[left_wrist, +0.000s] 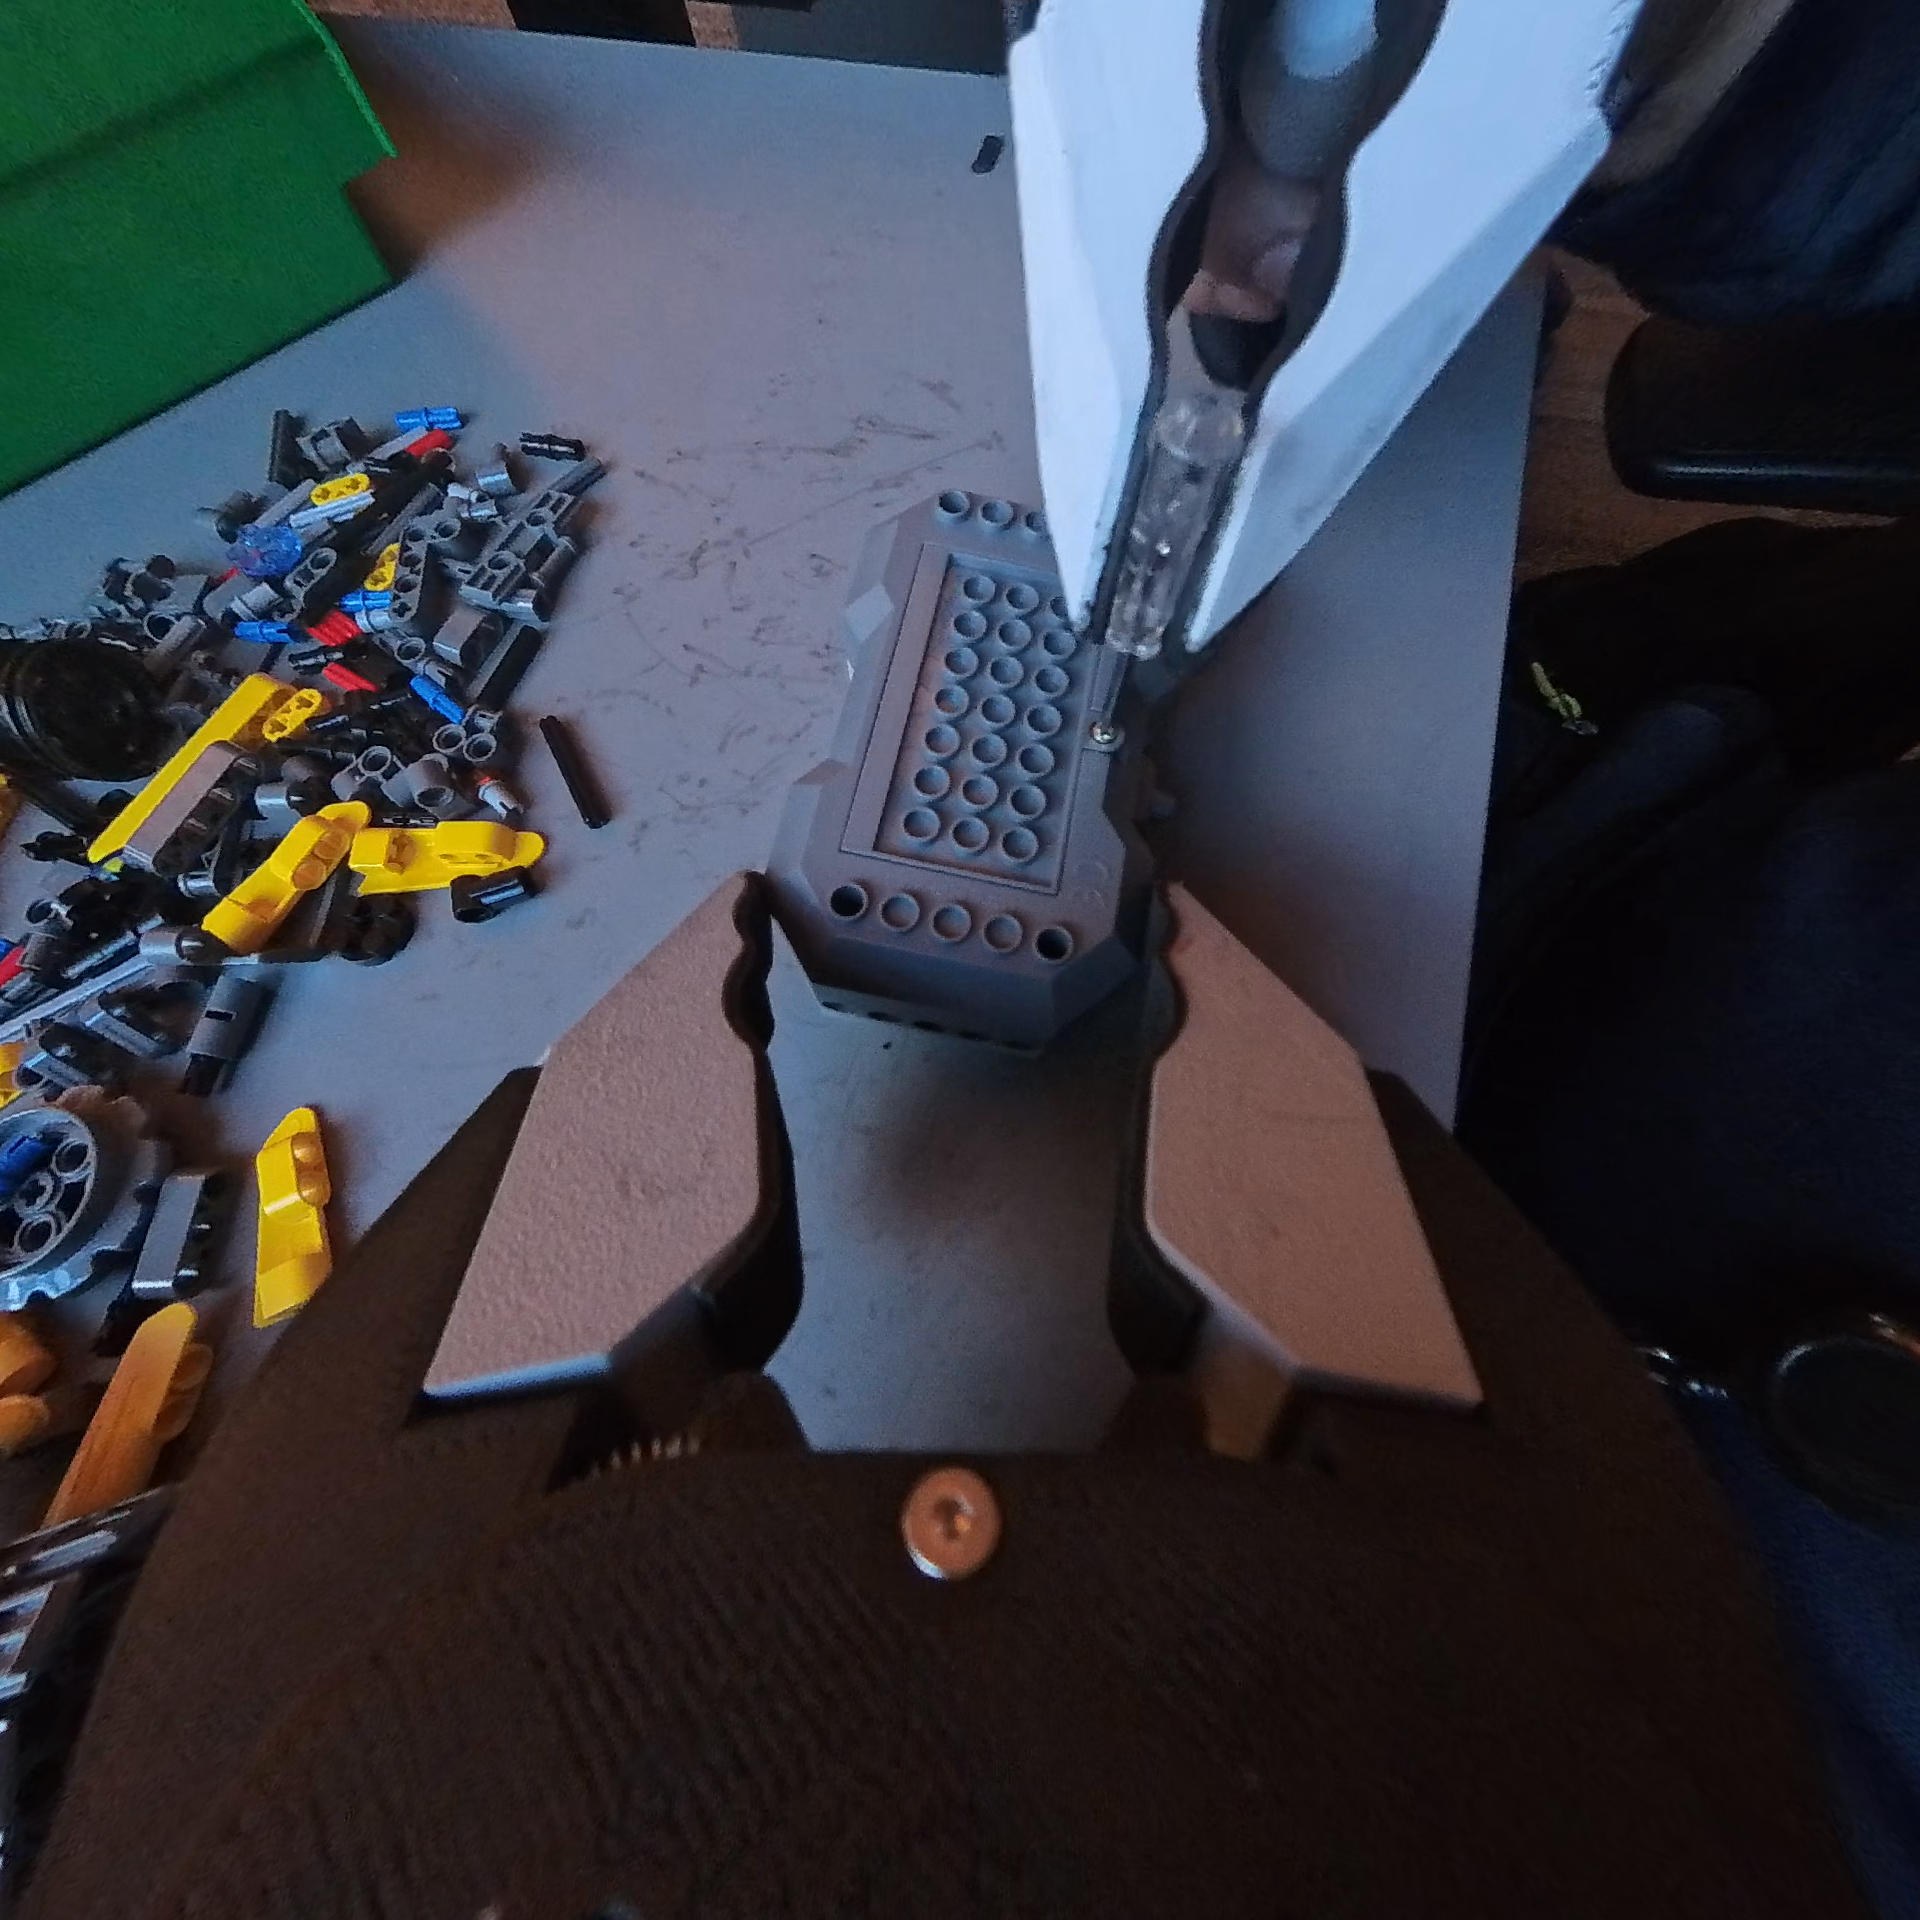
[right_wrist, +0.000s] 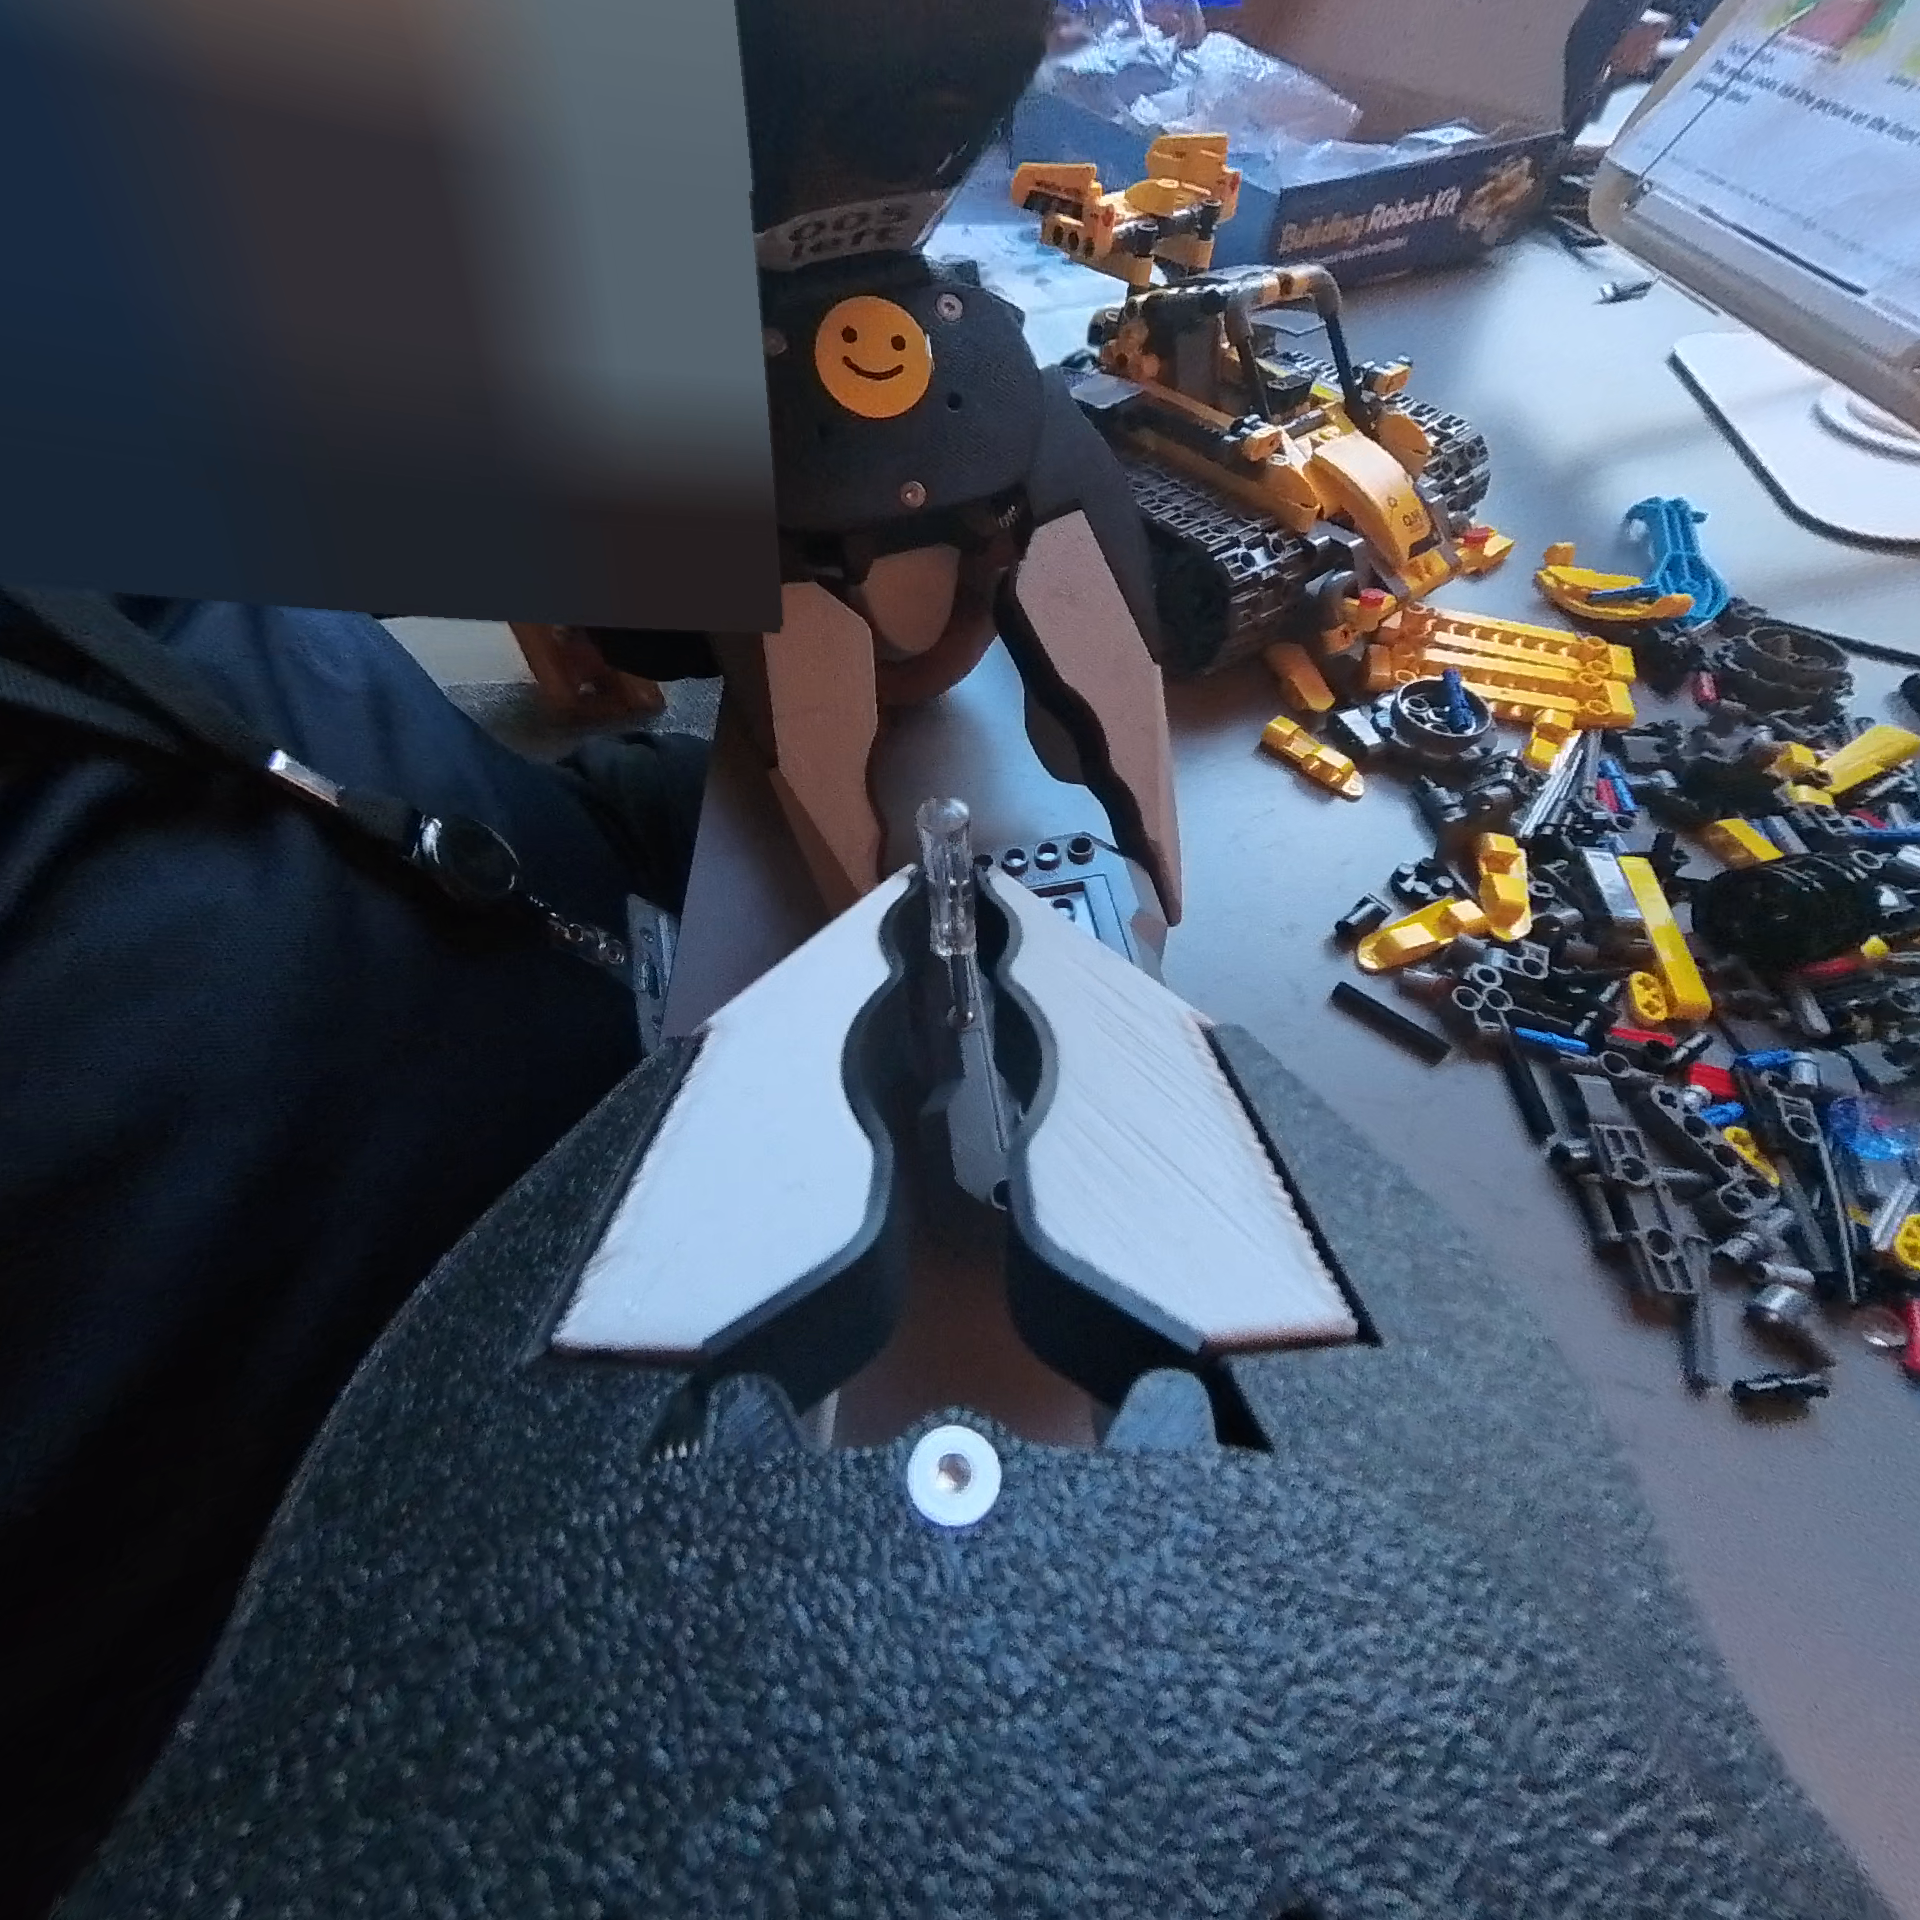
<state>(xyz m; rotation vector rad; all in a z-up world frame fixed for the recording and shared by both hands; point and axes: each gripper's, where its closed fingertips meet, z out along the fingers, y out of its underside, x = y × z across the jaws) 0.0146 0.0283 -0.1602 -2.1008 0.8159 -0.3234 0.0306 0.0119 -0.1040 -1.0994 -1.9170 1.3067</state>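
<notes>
A grey studded box (left_wrist: 987, 758) lies on the grey table (left_wrist: 675, 260) close to its right edge. My left gripper (left_wrist: 961, 914), with tan fingers, is shut on the box's near end, one finger on each side. My right gripper (left_wrist: 1138, 634), with white fingers, comes down from above, shut on a small clear-handled screwdriver (left_wrist: 1169, 520). The screwdriver's tip rests on a screw (left_wrist: 1107, 732) at the box's right rim. In the right wrist view, the right gripper (right_wrist: 948, 883) grips the screwdriver (right_wrist: 948, 894) upright. Behind it are the box (right_wrist: 1075, 883) and the left gripper (right_wrist: 1018, 883).
A pile of loose yellow, black and grey building parts (left_wrist: 312, 727) covers the table's left. A green box (left_wrist: 156, 208) stands far left. A yellow tracked model (right_wrist: 1278, 457), a kit box (right_wrist: 1403, 218) and a monitor stand (right_wrist: 1818, 436) are beyond. A person's dark clothing (right_wrist: 312, 935) is alongside. The left gripper's tips are roughly 6 centimeters from the right gripper's.
</notes>
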